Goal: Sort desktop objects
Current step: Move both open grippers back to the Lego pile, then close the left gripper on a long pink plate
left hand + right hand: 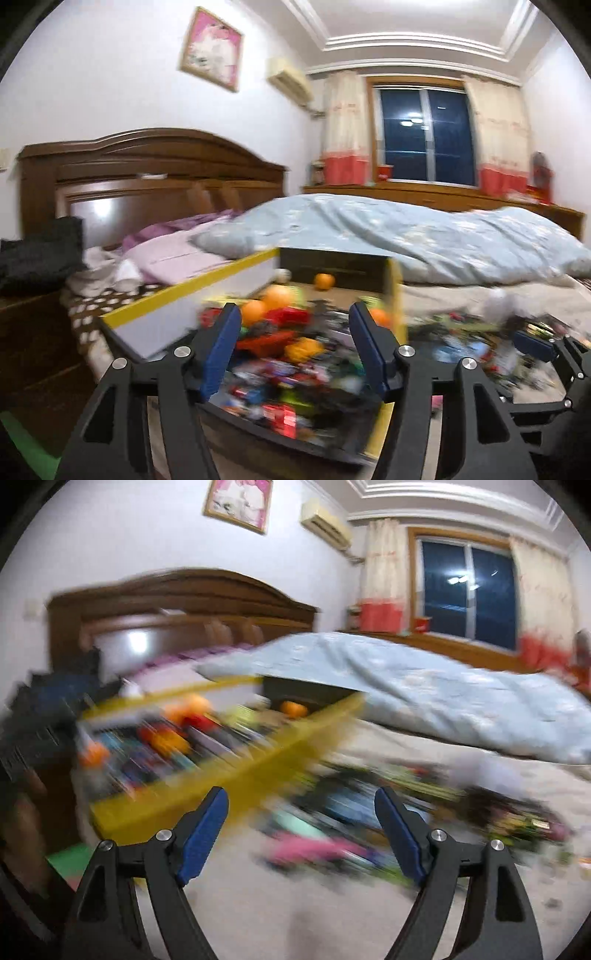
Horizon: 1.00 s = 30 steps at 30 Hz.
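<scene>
A yellow-rimmed box [192, 286] sits on the bed, full of small mixed objects and several orange balls [277, 297]. My left gripper [291, 314] is open and empty, held just above the box's near end. A blurred pile of loose small objects [461, 332] lies on the sheet to the right of the box. My right gripper [301, 799] is open and empty above that pile [354, 805], with the box's yellow wall [258, 771] to its left. The right gripper's finger also shows at the right in the left wrist view [532, 343]. Both views are motion-blurred.
A light blue quilt [406, 236] lies across the bed behind the box. Purple pillows [173, 251] and a dark cushion [40, 251] lie by the wooden headboard [147, 166]. A window [428, 136] with curtains is at the back.
</scene>
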{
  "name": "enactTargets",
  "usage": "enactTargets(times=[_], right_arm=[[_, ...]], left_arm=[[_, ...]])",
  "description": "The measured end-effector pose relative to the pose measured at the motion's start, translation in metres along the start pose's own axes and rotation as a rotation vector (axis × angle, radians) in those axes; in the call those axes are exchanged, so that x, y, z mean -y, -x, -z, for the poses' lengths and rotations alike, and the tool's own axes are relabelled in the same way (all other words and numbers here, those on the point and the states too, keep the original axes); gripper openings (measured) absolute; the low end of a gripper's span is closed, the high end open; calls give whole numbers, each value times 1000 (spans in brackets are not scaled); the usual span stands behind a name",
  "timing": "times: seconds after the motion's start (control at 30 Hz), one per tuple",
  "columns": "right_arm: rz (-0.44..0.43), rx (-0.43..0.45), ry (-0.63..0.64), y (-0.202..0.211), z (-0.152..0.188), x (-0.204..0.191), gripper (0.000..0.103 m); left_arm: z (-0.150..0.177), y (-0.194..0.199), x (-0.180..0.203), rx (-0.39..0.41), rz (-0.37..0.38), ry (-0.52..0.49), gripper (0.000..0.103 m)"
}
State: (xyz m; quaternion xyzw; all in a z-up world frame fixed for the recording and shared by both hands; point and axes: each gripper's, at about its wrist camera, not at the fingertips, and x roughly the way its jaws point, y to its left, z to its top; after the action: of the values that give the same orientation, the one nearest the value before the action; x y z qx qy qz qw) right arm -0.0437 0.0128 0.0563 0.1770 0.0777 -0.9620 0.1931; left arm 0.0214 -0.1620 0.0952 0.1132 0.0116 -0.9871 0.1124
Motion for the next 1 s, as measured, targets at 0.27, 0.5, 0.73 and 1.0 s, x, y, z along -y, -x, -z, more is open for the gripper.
enactTargets(times=[0.27, 0.5, 0.73, 1.0], right_arm=[[175, -163, -224, 14, 49, 108, 82], [195, -210, -145, 32, 67, 109, 82], [137, -245, -119, 29, 76, 101, 82], [73, -279, -121, 26, 81, 95, 82]], left_arm=[[54, -8, 75, -67, 207, -131, 62], [76, -30, 127, -96, 205, -301, 62], [76, -83, 141, -355, 132, -127, 62], [85, -127, 116, -592, 322, 151, 54]])
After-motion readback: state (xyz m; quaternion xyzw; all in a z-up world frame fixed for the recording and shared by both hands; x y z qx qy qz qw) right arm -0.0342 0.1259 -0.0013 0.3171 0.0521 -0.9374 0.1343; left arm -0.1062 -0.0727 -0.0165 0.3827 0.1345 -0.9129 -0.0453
